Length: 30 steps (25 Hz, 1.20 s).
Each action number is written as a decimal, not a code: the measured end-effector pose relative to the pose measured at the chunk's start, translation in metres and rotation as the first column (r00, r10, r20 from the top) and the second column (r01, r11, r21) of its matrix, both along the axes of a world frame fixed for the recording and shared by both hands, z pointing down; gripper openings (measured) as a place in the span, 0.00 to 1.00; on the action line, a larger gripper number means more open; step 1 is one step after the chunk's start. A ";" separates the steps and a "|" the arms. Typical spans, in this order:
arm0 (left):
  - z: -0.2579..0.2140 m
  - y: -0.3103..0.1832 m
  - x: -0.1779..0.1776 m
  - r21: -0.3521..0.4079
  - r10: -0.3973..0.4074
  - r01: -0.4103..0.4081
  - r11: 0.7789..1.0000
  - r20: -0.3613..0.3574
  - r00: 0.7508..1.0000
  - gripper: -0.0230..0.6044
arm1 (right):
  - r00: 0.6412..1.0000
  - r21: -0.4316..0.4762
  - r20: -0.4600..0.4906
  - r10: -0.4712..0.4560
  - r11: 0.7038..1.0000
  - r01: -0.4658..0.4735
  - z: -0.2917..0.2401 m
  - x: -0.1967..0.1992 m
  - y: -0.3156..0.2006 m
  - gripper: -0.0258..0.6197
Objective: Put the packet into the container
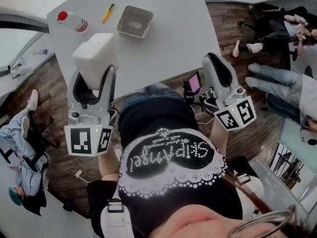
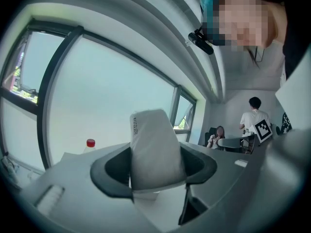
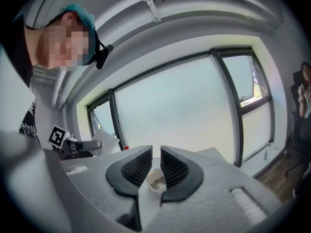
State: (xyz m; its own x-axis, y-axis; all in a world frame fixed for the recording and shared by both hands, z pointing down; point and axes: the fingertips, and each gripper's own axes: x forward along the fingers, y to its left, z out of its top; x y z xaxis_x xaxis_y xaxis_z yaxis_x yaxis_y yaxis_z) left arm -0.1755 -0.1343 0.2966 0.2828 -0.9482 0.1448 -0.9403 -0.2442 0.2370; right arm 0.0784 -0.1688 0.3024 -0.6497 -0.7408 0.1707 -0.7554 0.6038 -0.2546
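One carry step.
Left tool (image 2: 155, 165) clamps soft white packet (image 1: 93, 53); right tool (image 3: 155, 171) near-closed, empty; next reach square grey container (image 1: 134, 21), release.

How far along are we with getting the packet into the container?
Done: the white packet is picked up, clamped in the left tongs and off the table. In hand: it is held short of the container, which sits further back and looks empty. Left: carry it over the container and release. The right tongs are all but closed on nothing.
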 end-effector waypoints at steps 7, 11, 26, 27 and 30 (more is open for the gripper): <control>0.004 0.000 -0.013 -0.004 0.014 -0.014 1.000 0.005 1.000 0.48 | 0.998 0.012 -0.040 0.042 0.999 -0.041 -0.001 0.001 -0.004 0.11; 0.007 0.002 -0.018 -0.017 0.007 -0.007 1.000 0.003 1.000 0.48 | 0.998 0.010 -0.052 0.036 0.999 -0.036 -0.003 -0.002 -0.005 0.11; 0.013 -0.004 -0.006 -0.015 -0.032 0.032 0.999 -0.002 0.999 0.48 | 0.998 0.003 -0.058 -0.002 1.000 0.002 0.003 0.005 -0.022 0.11; 0.015 -0.007 -0.003 -0.019 -0.033 0.033 0.999 0.000 0.999 0.48 | 0.998 -0.002 -0.055 -0.006 1.000 0.006 0.005 0.006 -0.022 0.11; 0.020 -0.018 0.006 -0.033 -0.034 0.034 0.999 0.003 0.999 0.48 | 0.999 -0.016 -0.044 -0.021 1.000 0.020 0.008 0.009 -0.027 0.11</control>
State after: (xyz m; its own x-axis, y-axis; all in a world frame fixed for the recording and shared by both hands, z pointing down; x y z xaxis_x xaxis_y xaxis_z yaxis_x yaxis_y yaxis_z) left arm -0.1698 -0.1524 0.3170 0.2497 -0.9521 0.1766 -0.9486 -0.2039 0.2420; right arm 0.0876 -0.1958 0.3103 -0.6560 -0.7246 0.2112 -0.7539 0.6153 -0.2305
